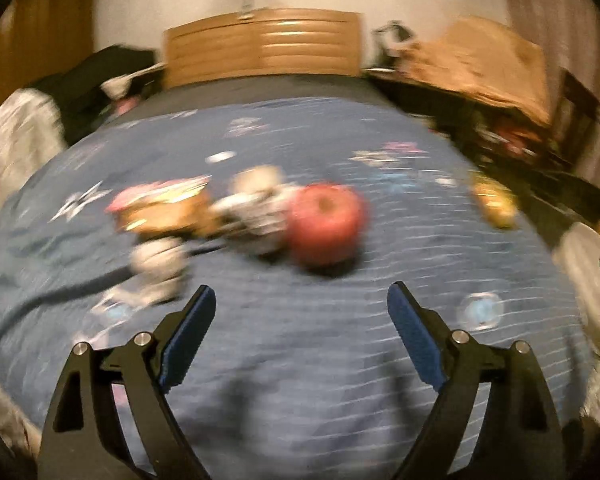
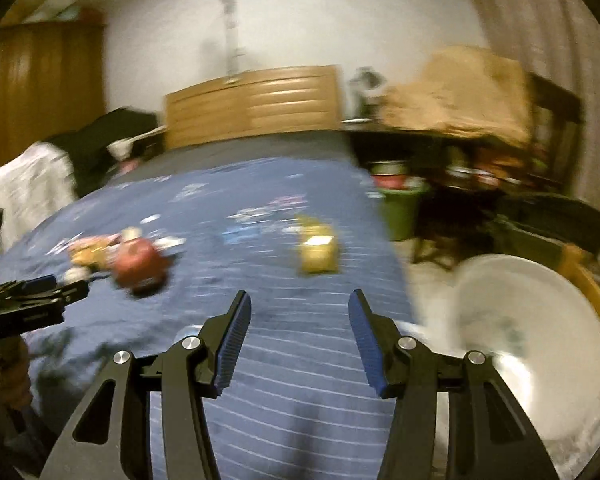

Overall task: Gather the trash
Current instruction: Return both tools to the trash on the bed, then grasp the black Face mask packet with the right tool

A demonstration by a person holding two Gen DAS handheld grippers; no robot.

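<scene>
Trash [image 1: 204, 216] lay heaped mid-bed [image 1: 300, 360] beside a red apple [image 1: 326, 224], a yellow wrapper [image 2: 317, 250] apart. Both hand-held grippers, left [image 1: 302, 302] and right [image 2: 300, 312], stood apart, empty. Best approach: descend over one piece, sparing the apple.

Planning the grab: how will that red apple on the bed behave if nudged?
The red apple looks round, so it would probably roll on the blue bedspread. It seems solid, likely firm and heavyish. The soft bedding may slow it.
</scene>
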